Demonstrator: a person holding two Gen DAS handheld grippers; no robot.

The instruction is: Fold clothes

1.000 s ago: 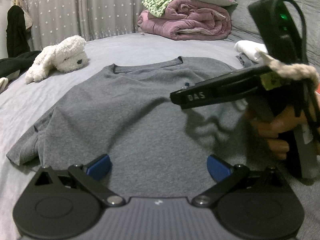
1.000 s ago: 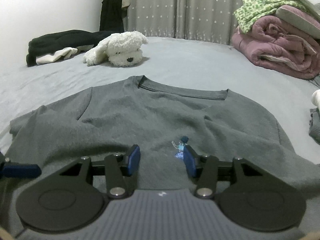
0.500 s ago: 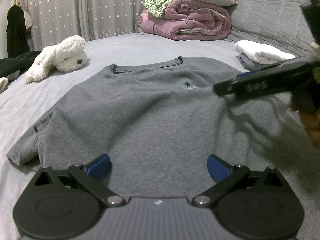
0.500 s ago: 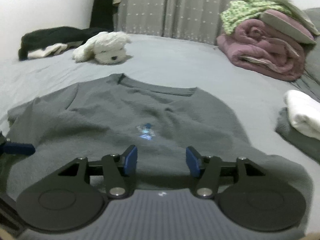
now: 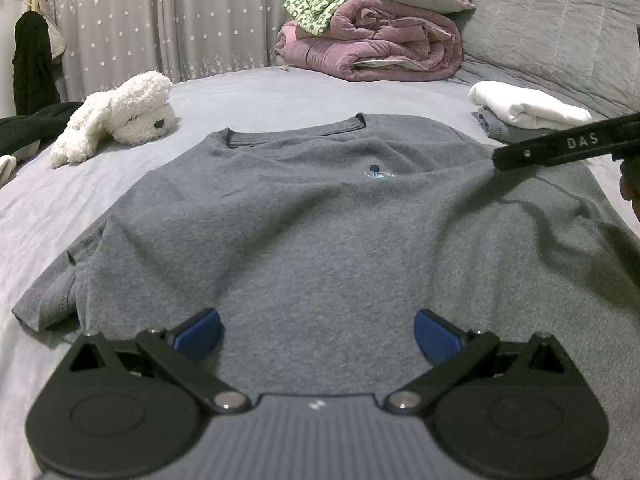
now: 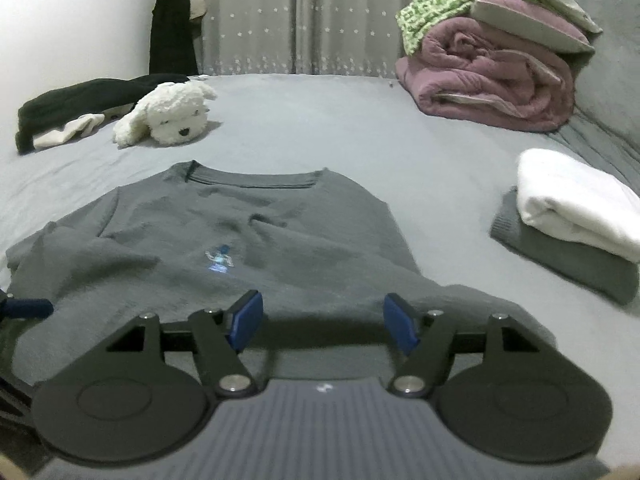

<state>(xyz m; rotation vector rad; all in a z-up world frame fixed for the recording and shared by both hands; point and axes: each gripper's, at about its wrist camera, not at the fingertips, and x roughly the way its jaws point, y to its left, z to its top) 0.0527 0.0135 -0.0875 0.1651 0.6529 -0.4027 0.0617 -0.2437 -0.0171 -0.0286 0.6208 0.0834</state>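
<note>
- A fluffy white plush dog (image 5: 120, 116) lies on the pale grey bed sheet (image 5: 280, 92), left of the shirt and apart from it.
- The grey short-sleeved knit T-shirt (image 5: 320, 232) is spread flat, front up, mid-bed; a small blue embroidered emblem (image 5: 376, 172) sits on its chest, too small to read.
- The left gripper (image 5: 316, 334) hovers at the shirt's hem, blue pads wide apart, gripping nothing.
- The right gripper (image 6: 322, 322) has just been opening; its jaws stand apart over the hem with nothing clamped between them.
- Its black finger reads "DAS" in white letters.
- A folded white garment (image 6: 576, 204) rests on a folded grey one (image 6: 560, 252), right of the shirt.
</note>
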